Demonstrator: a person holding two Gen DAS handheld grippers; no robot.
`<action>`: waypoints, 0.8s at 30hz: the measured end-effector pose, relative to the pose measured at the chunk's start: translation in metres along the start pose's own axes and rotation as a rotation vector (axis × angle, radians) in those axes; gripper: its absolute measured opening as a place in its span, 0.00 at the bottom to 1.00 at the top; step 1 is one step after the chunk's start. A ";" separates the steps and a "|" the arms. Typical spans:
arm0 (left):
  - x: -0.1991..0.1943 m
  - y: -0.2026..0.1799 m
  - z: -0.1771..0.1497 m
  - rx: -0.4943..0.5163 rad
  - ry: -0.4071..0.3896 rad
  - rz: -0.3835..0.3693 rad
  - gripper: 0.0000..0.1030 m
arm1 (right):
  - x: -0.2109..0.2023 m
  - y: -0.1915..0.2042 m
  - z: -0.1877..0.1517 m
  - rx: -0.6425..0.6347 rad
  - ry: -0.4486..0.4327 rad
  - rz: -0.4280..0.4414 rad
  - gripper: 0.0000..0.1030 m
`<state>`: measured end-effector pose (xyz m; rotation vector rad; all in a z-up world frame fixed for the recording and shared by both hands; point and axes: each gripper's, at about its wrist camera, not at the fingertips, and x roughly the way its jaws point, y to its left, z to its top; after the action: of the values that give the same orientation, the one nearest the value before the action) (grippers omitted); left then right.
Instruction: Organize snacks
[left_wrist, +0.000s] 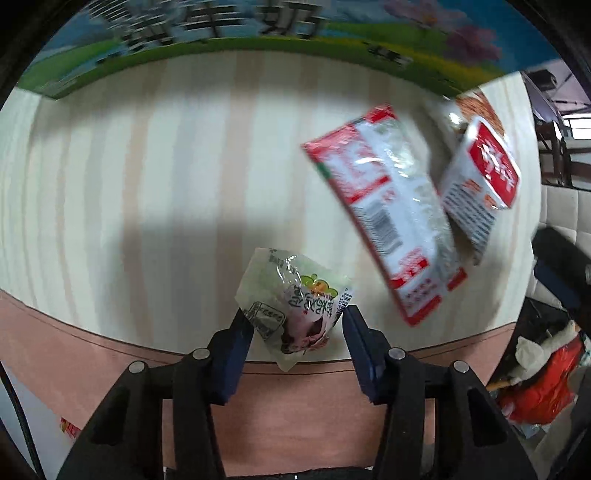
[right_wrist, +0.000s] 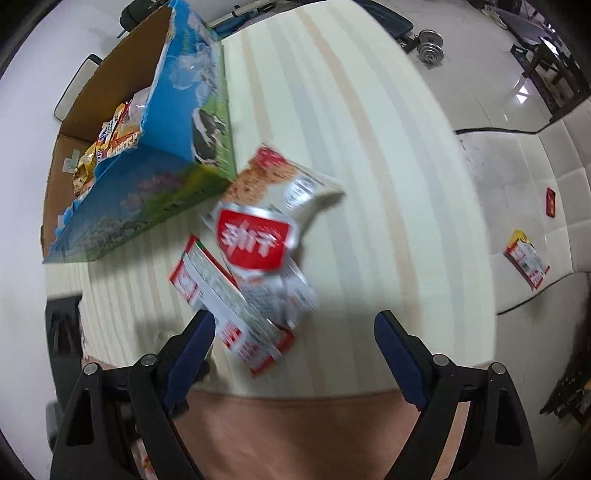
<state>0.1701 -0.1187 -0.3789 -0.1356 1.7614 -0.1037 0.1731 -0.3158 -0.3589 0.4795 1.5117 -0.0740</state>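
Observation:
A small pale green snack packet (left_wrist: 291, 306) lies near the table's front edge. My left gripper (left_wrist: 294, 312) points steeply down and is shut on it, with both blue pads against its crumpled sides. To the right lie a flat red and white packet (left_wrist: 388, 210) and a silver packet with a red label (left_wrist: 480, 177). In the right wrist view, my right gripper (right_wrist: 293, 317) hangs open just above the near end of the red and white packet (right_wrist: 221, 295). It holds nothing. The red-label packet (right_wrist: 255, 240) overlaps it, and a third packet (right_wrist: 280, 177) lies behind.
A cardboard box with blue and green print (right_wrist: 159, 177) stands at the table's far left, with yellow snack packs (right_wrist: 107, 147) inside. The striped table (right_wrist: 369, 147) ends in a pinkish band near me. On the floor lie another packet (right_wrist: 526, 258) and a dumbbell (right_wrist: 430, 46).

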 end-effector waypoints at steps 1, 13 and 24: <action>0.000 0.005 -0.001 -0.007 -0.001 0.001 0.46 | 0.006 0.005 0.004 0.010 0.004 0.000 0.88; 0.006 0.048 -0.002 -0.057 0.032 -0.078 0.48 | 0.047 0.022 0.017 0.050 0.027 -0.066 0.50; 0.000 0.036 -0.003 -0.026 -0.015 -0.019 0.39 | 0.031 0.006 0.002 0.027 -0.008 -0.052 0.37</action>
<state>0.1664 -0.0829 -0.3834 -0.1711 1.7468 -0.0932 0.1792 -0.3031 -0.3877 0.4612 1.5171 -0.1373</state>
